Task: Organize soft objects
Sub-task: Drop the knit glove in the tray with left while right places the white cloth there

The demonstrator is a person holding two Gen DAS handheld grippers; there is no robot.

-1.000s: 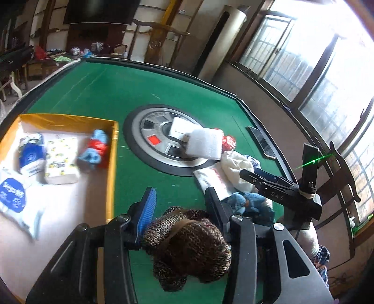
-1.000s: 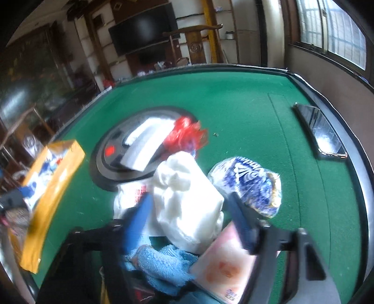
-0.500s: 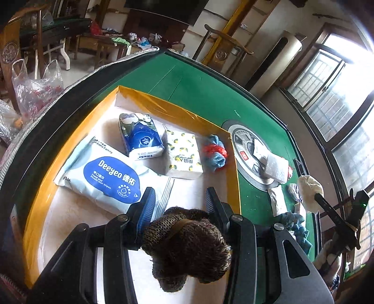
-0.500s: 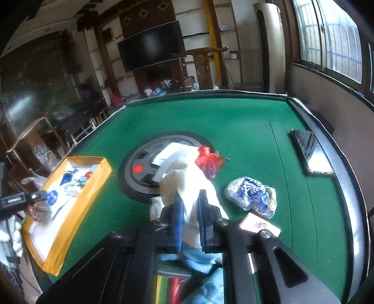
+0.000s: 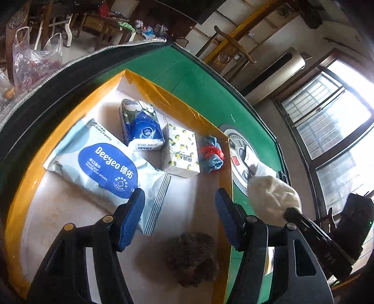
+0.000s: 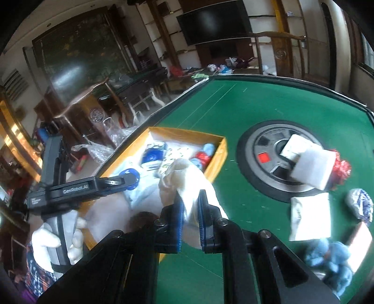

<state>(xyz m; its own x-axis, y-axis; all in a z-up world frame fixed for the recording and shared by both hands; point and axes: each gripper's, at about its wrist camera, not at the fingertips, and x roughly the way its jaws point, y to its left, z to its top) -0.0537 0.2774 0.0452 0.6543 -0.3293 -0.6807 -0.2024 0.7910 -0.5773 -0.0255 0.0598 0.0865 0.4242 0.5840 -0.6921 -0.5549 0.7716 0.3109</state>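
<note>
Left gripper (image 5: 178, 217): we see jaws opening, nothing between; knit ball (image 5: 192, 259) below, in the box (image 5: 224, 163).
Right gripper (image 6: 189, 218): clamped on white cloth (image 6: 184, 177).
Right view only: gloved hand (image 6: 58, 240), pouch (image 6: 309, 216) rightward.

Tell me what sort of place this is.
Probably a home living room used for games: a green felt mahjong table with a round central console, a wall-mounted TV, and carved wooden chairs.

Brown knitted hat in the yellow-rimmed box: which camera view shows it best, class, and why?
The left wrist view: the brown knitted hat lies in full sight on the box floor below the opening left gripper. The right wrist view shows only a dark sliver behind the right gripper.
</note>
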